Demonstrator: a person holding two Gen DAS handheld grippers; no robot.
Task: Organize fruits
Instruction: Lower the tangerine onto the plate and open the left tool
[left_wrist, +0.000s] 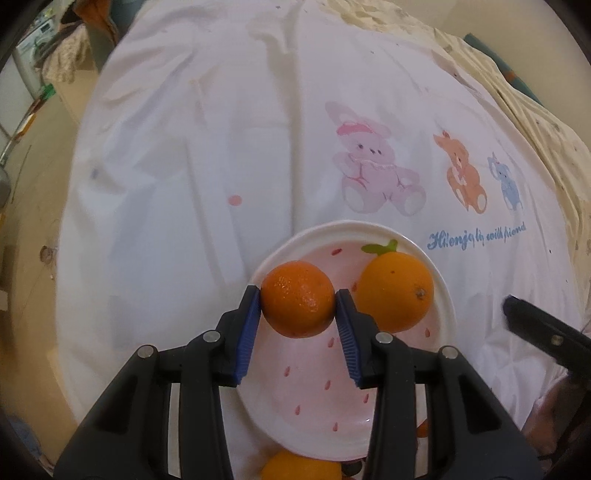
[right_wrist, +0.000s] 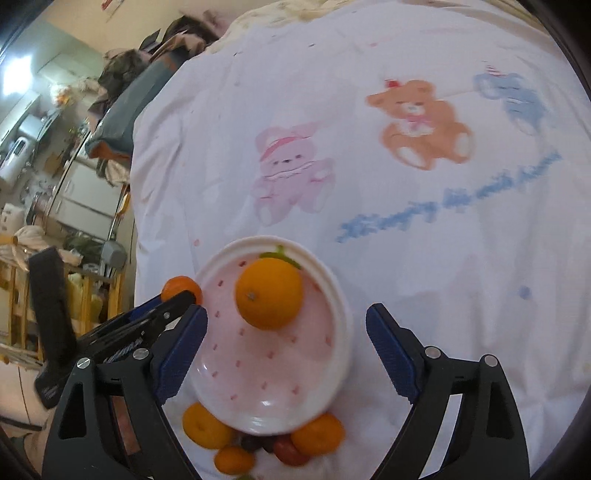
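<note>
On the left, my left gripper (left_wrist: 298, 295) has its jaws pinching a small dark orange (left_wrist: 297, 298) by its two sides. The blue pads touch the peel. The orange hangs just above the pink plate (left_wrist: 445, 295), near the plate's far side. Just to the right of those jaws, a bigger yellow orange (left_wrist: 396, 291) sits on the plate, close beside the one I hold.

Moving right, my right gripper (right_wrist: 286, 345) has its jaws spread wide. Nothing is between them but the plate and the yellow orange, and the pads touch neither. So I think that orange is already put down.

Below the right jaws, close to me, more fruit (right_wrist: 258, 439) waits on the white bedsheet (right_wrist: 443, 277): some oranges and a few small red and dark pieces.

I think the step now is putting the small orange on the plate. Next I need to lower it gently to a bare spot on the plate and spread the left jaws slowly so it does not roll off. Then the right gripper can go for the fruit on the sheet.
</note>
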